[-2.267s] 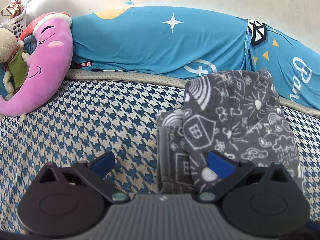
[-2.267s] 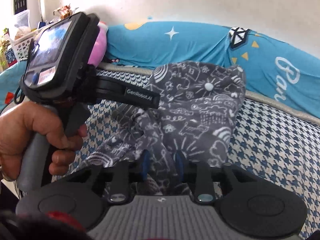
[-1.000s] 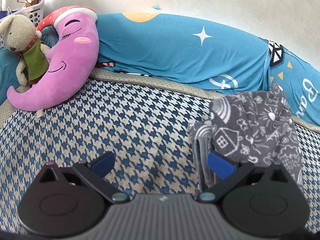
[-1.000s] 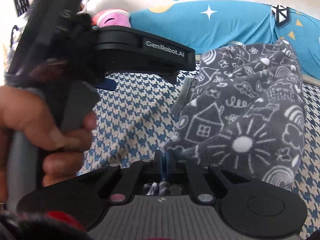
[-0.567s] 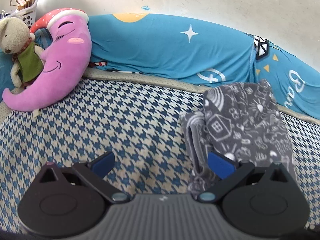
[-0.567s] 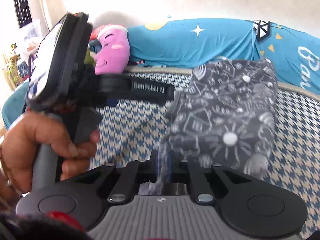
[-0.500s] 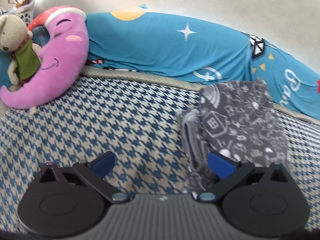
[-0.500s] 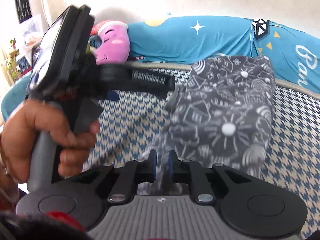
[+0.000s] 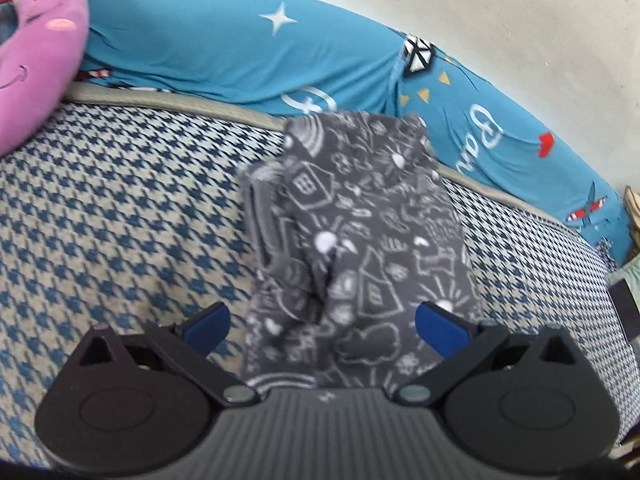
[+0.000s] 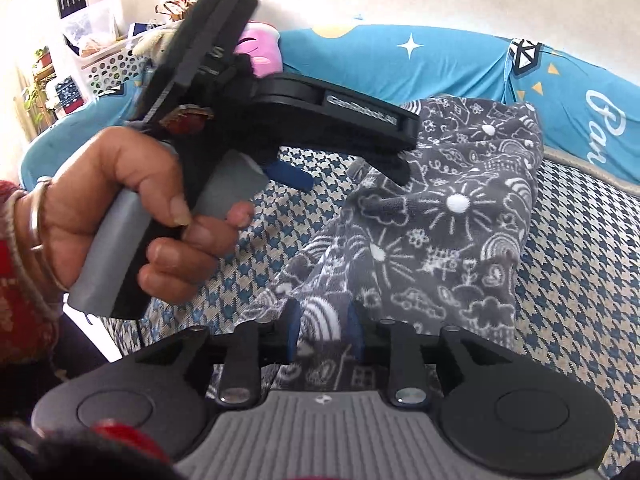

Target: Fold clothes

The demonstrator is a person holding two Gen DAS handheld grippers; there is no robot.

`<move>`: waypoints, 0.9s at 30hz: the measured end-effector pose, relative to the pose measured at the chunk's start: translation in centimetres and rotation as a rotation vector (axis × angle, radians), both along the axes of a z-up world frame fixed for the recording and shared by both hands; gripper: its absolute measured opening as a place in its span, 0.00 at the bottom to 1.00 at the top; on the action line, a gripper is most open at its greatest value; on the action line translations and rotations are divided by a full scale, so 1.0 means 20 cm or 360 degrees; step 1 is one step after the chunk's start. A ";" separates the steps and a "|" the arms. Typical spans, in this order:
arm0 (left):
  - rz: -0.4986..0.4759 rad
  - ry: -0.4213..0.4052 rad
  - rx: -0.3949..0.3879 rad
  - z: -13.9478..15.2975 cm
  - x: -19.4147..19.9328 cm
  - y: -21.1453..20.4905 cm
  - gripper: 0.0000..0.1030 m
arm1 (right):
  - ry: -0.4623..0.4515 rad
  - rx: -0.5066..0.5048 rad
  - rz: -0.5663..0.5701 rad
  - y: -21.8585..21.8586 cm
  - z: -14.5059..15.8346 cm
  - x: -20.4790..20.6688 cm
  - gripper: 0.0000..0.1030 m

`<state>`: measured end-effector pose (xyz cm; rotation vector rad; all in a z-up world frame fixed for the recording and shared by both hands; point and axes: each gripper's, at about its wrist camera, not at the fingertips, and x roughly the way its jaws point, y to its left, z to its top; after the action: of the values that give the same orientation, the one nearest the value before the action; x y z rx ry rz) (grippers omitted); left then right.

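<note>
Ahead of both hand-held grippers, a folded grey printed garment (image 9: 360,240) lies on the blue-and-beige houndstooth bed cover (image 9: 120,208), its far end touching the teal bolster (image 9: 240,52) that runs along the wall.

Left hand-held gripper (image 9: 323,324): jaws spread wide, blue pads (image 9: 440,330) on either side of the garment's near end. Cloth lies between them; neither pad presses on it. Nothing held.

Right hand-held gripper (image 10: 325,338): jaws partly apart and have just been opening. A fold of the garment's near edge stands up between the blue pads (image 10: 291,334). Small gaps seem to show on both sides of the cloth, so the pinch looks released; contact at the very tips cannot be fully settled.

To the left of the right hand-held gripper, the person's left hand (image 10: 132,216) grips the grey handle of the left unit, with bangles at the wrist; that unit's body reaches over the garment's far-left part.

Beyond the left hand-held gripper, far left: pink moon-shaped plush (image 9: 36,52) resting against the bolster. White perforated basket (image 10: 116,66) visible behind the hand in the right wrist view.
</note>
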<state>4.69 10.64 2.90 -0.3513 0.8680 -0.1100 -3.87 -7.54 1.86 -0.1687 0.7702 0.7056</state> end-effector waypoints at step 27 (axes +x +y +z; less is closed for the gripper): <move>-0.0046 0.0061 0.0111 -0.09 0.11 -0.15 0.76 | 0.0090 -0.0179 0.0146 0.03 -0.16 -0.20 0.21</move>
<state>6.88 7.59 1.08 -0.2763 0.9127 -0.0997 -7.89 -6.87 -1.41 -0.2884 0.8610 0.7565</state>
